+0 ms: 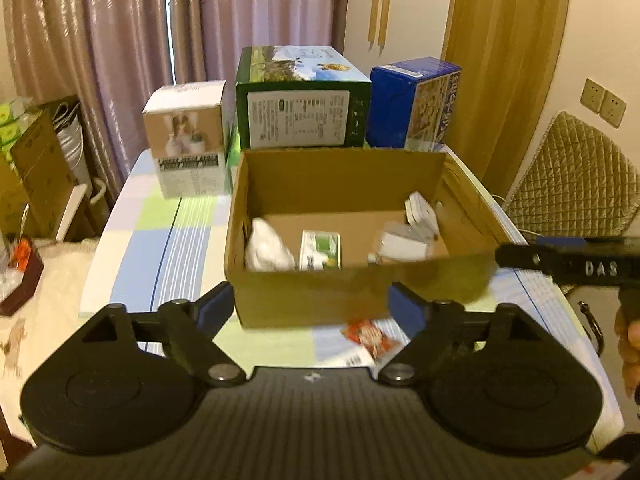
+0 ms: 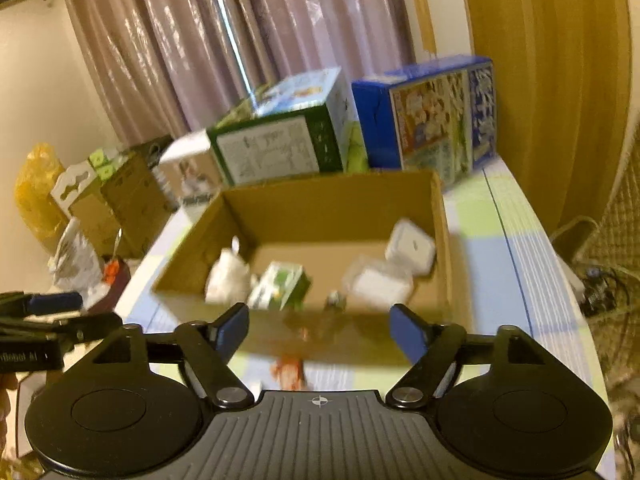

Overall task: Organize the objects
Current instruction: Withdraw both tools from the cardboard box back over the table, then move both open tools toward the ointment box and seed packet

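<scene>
An open cardboard box (image 1: 296, 300) (image 2: 316, 200) stands on the checked tablecloth. Inside lie a white crumpled bag (image 1: 266, 246) (image 2: 228, 278), a small green-and-white carton (image 1: 321, 249) (image 2: 282, 286), and white plastic cases (image 1: 404, 244) (image 2: 410, 248). A red-and-white packet (image 1: 370, 338) (image 2: 290, 372) lies on the cloth just in front of the box. My left gripper (image 1: 312, 310) hovers open before the box's near wall, empty. My right gripper (image 2: 320, 330) is open too, above the packet. The right gripper's body (image 1: 568, 262) shows at the right edge of the left wrist view.
Behind the cardboard box stand a white-brown box (image 1: 186, 140), a green box (image 1: 298, 100) (image 2: 280, 144) and a blue box (image 1: 414, 104) (image 2: 436, 116). Curtains hang beyond. Cartons (image 1: 28, 168) sit left of the table; a quilted chair (image 1: 576, 176) is to the right.
</scene>
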`<state>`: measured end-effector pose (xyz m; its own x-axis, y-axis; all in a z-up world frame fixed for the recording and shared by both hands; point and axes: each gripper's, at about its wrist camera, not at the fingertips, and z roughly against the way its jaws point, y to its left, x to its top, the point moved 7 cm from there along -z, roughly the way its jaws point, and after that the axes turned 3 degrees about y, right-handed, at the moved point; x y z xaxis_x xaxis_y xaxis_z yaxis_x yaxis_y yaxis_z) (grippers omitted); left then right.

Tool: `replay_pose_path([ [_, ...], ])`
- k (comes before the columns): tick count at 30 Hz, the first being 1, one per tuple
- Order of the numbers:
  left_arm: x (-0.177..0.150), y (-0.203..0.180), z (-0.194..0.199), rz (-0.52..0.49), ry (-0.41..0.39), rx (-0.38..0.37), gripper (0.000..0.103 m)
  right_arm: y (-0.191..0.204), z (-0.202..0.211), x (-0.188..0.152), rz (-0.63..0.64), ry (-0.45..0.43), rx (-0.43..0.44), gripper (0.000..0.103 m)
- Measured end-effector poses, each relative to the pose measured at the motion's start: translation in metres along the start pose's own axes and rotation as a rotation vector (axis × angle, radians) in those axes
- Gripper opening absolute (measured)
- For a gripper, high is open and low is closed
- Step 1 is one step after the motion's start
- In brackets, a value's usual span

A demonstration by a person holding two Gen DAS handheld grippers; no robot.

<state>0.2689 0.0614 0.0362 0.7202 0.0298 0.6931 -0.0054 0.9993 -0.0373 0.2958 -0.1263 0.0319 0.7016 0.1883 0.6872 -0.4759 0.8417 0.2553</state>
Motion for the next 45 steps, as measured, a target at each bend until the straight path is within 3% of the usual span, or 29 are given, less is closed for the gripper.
replay_pose_path([
  [5, -0.035, -0.004, 0.031, 0.043, 0.007, -0.007, 0.095, 0.012, 0.034, -0.044, 0.011, 0.022, 0.0, 0.094],
  [8, -0.052, -0.011, 0.05, 0.043, -0.004, -0.005, 0.102, 0.019, 0.051, -0.068, 0.026, 0.016, -0.019, 0.097],
  [19, -0.1, -0.028, 0.096, 0.013, 0.002, 0.008, 0.102, 0.026, 0.102, -0.131, 0.007, 0.056, -0.039, 0.101],
  [27, -0.12, -0.031, 0.103, 0.02, 0.029, -0.005, 0.102, 0.026, 0.114, -0.149, 0.002, 0.067, -0.038, 0.101],
  [45, -0.124, -0.035, 0.102, 0.012, 0.035, -0.011, 0.102, 0.028, 0.116, -0.151, -0.008, 0.069, -0.027, 0.101],
])
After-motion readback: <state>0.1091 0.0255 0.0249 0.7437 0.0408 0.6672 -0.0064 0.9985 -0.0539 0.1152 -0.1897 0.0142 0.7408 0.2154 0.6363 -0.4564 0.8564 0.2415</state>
